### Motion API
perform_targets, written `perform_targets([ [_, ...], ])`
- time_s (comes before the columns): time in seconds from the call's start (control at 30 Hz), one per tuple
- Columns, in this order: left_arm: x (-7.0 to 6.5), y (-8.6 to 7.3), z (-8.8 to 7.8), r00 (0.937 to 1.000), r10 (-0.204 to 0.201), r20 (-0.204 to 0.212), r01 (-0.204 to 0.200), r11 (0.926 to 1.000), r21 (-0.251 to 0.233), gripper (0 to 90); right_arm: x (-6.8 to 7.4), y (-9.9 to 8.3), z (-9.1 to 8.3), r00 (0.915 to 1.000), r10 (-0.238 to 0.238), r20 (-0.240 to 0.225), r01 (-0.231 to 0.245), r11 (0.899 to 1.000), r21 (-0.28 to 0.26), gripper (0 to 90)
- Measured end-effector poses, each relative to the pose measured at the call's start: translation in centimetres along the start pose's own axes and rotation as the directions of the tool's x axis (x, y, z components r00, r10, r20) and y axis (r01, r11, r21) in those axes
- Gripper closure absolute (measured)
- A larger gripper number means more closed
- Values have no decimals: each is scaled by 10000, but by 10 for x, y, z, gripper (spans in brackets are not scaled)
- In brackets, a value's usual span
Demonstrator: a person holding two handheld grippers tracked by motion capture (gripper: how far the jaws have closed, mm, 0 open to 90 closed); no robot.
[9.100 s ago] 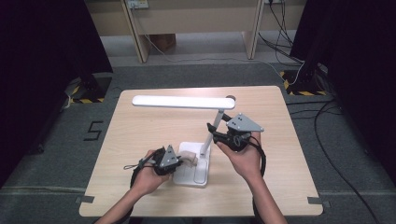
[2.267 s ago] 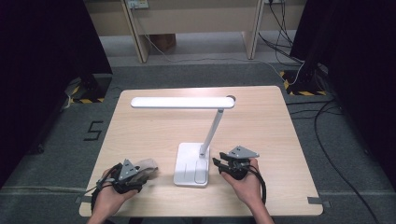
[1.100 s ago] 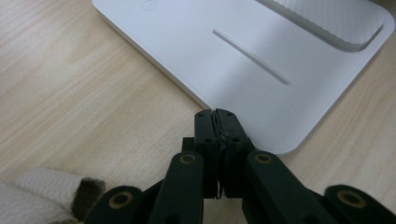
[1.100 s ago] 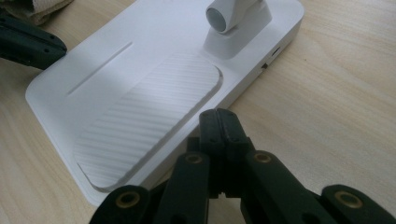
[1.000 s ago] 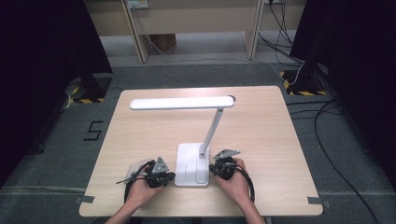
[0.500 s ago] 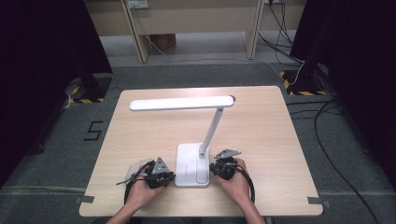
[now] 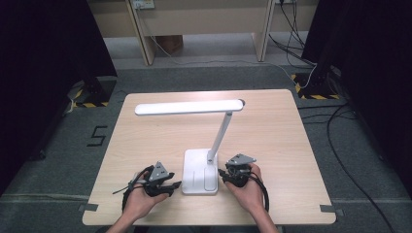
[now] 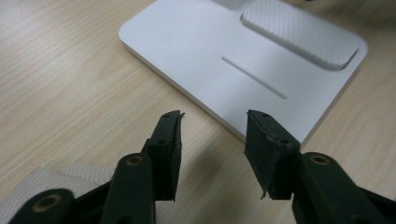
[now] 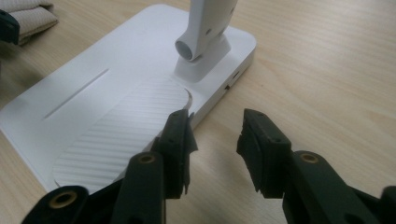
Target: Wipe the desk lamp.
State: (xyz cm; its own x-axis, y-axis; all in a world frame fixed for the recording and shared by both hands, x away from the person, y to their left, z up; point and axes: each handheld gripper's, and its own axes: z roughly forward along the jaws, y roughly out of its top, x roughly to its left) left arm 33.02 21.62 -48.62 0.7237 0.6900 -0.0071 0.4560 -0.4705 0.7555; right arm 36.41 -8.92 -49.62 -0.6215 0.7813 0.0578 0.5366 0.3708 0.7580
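A white desk lamp stands on the wooden table (image 7: 272, 126): flat base (image 7: 199, 172), slanted arm (image 7: 221, 133) and long lit head bar (image 7: 189, 107). My left gripper (image 7: 172, 187) rests on the table just left of the base, pointing at it. In the left gripper view its jaws (image 8: 214, 123) stand open before the base's edge (image 8: 224, 51), having just been opening, with only bare table between them. My right gripper (image 7: 222, 174) lies at the base's right side. Its jaws (image 9: 215, 122) have also just been opening and hold nothing, close to the base (image 9: 116, 93) and arm hinge (image 9: 205, 28).
The table's front edge (image 7: 204, 224) runs just behind both hands. A beige strap (image 8: 46, 182) lies under the left gripper. Cables (image 7: 350, 160) trail over the grey floor to the right. The lamp head overhangs the middle of the table.
Since 2.3 s ago both hands have come in from the front of the table to either side of the lamp base. Over the last second they have kept still.
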Motion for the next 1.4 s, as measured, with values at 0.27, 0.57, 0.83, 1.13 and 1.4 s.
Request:
perform_targets([
  [0.27, 6, -4, -25, 9991, -261, -321, 244, 9985, -498, 453, -8, -7, -18, 9994, -88, 343, 104, 9988, -478, 562],
  [0.57, 19, -8, -49, 9950, -594, -808, 515, 9940, -969, 446, -21, -14, -42, 9962, 180, 848, -106, 9962, -867, 546],
  [0.83, 30, -16, -66, 9875, -971, -1243, 801, 9877, -1346, 444, -35, -25, -64, 9894, 594, 1327, -423, 9909, -1281, 529],
  [1.13, 45, -38, -79, 9684, -1422, -2050, 1158, 9840, -1355, 437, -46, -43, -86, 9791, 1144, 1679, -899, 9851, -1467, 520],
  [1.4, 49, -68, -77, 9547, -1961, -2237, 1685, 9762, -1367, 428, -57, -72, -98, 9608, 1964, 1955, -1566, 9669, -2016, 519],
])
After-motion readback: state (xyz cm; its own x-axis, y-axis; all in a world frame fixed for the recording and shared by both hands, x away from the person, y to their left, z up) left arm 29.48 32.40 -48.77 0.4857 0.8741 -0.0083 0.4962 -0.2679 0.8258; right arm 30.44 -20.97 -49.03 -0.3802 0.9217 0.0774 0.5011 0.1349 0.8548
